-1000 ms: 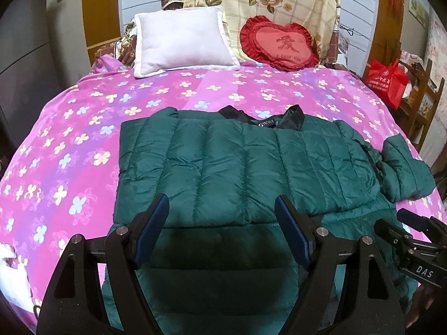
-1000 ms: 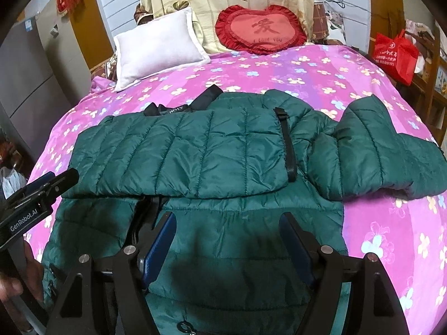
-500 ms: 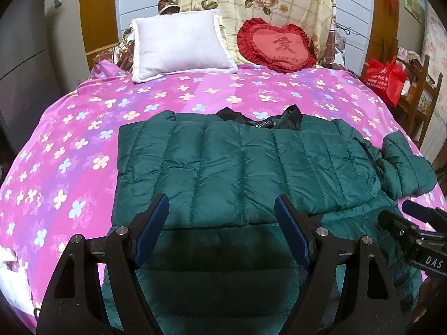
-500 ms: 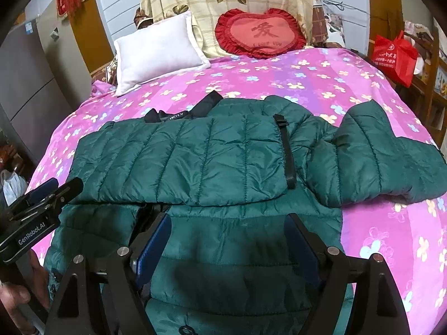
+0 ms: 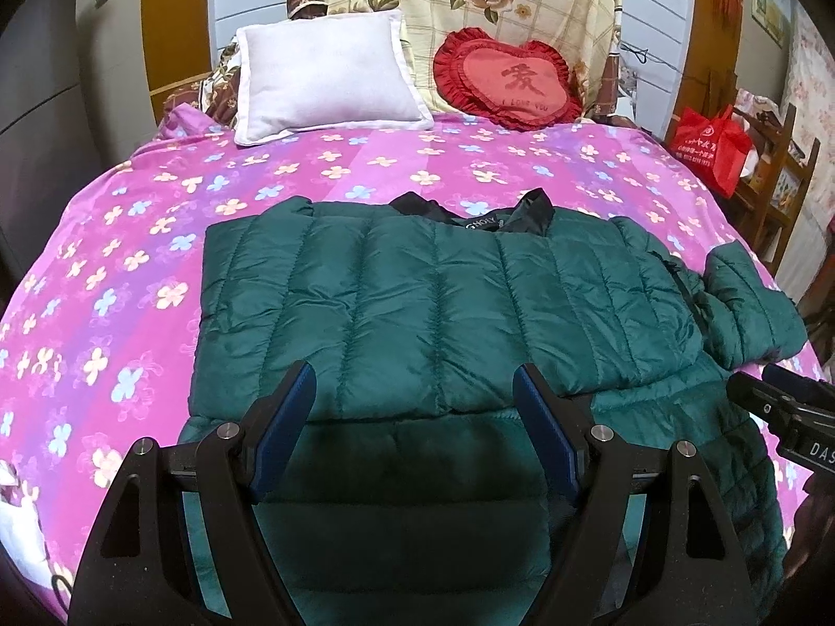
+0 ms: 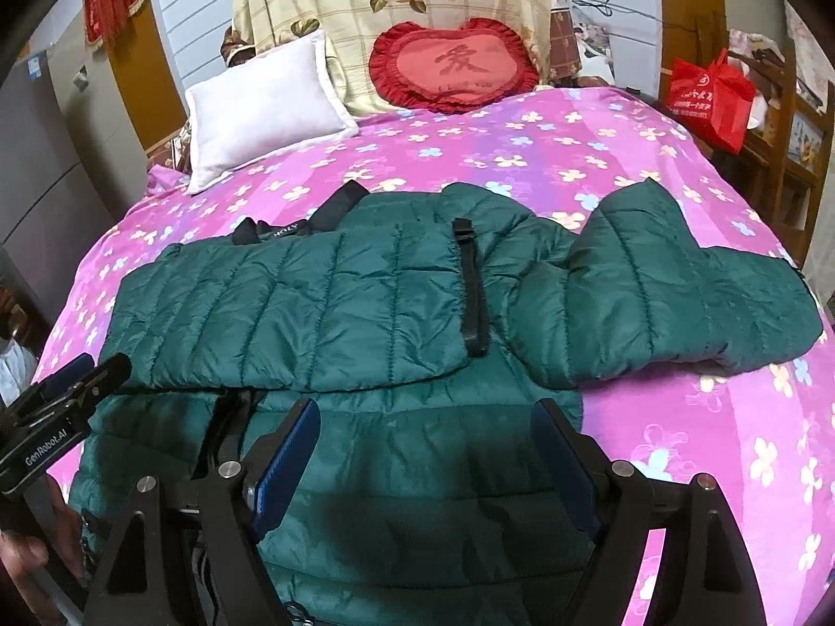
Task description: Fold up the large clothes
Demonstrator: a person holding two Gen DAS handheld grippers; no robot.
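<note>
Dark green quilted puffer jacket [image 5: 443, 313] lies spread on my bed's pink flowered sheet [image 5: 130, 261], one side folded across its body, one sleeve [image 6: 678, 302] flopped out to the right. Nearest me, my left gripper [image 5: 415, 407] hangs released above its hem; my right gripper [image 6: 428, 443], jaws just widened, holds nothing. Beyond sit a white pillow [image 5: 323, 78] and a red heart-shaped cushion [image 5: 511, 83].
</note>
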